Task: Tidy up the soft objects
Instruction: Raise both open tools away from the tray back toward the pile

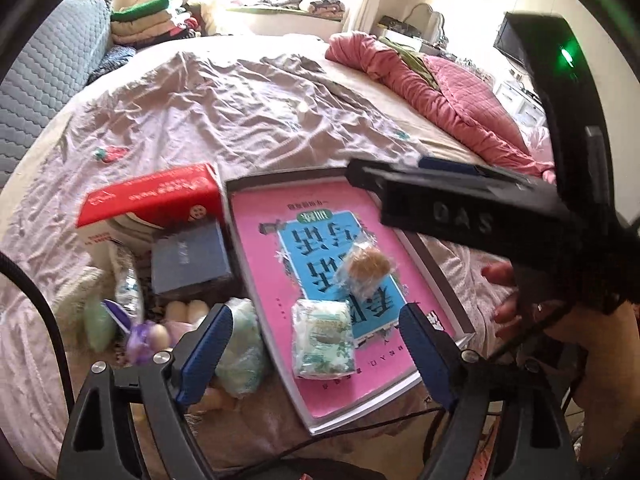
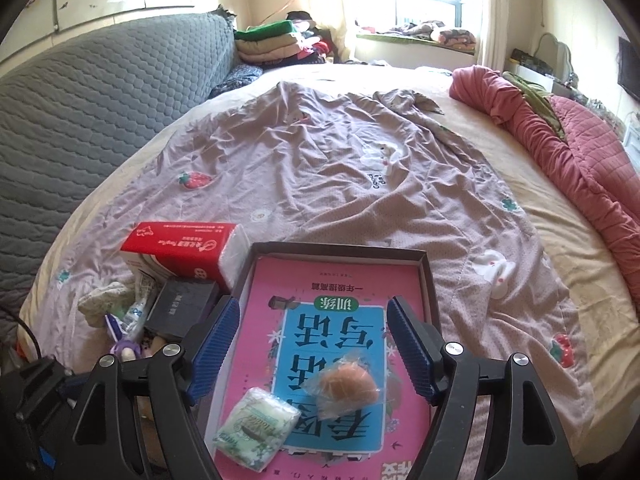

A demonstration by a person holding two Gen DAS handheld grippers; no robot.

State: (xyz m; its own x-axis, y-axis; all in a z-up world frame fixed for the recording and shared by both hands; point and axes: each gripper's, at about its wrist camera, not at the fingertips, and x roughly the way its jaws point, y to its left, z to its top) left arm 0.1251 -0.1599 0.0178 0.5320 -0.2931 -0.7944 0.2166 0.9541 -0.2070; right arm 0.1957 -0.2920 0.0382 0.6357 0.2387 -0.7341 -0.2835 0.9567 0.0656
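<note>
The left gripper (image 1: 314, 336) hangs with its blue ribbed pads spread wide and nothing between them; the green-printed tissue pack (image 1: 323, 338) lies free on the pink book (image 1: 336, 280) just below and ahead of its fingertips. Just beyond that pack, on the book's blue panel, sits the wrapped bun (image 1: 366, 270), a round brown lump in crinkled clear film. Left of this claw the room is crowded: a pale green soft packet (image 1: 242, 346) touches the book's edge, with egg-like ovals (image 1: 188, 310), a purple piece and a clear wrapper beside it. Farther on that side stand a dark blue-grey box (image 1: 190, 258) and the red tissue box (image 1: 154, 196).

The right gripper (image 2: 310, 344) is likewise released, pads apart and bare. Between them and slightly nearer lie the bun (image 2: 348, 386) and the tissue pack (image 2: 258, 432), close together but apart. The book lies in a shallow dark tray (image 2: 340, 249) whose raised rim forms a hard edge ahead and to the right.

Past the rim, ahead of both claws, a rumpled mauve sheet (image 2: 320, 168) with strawberry patches offers wide open room. Far right runs a bunched pink quilt (image 2: 568, 148); far left, a grey quilted headboard (image 2: 100, 112).
</note>
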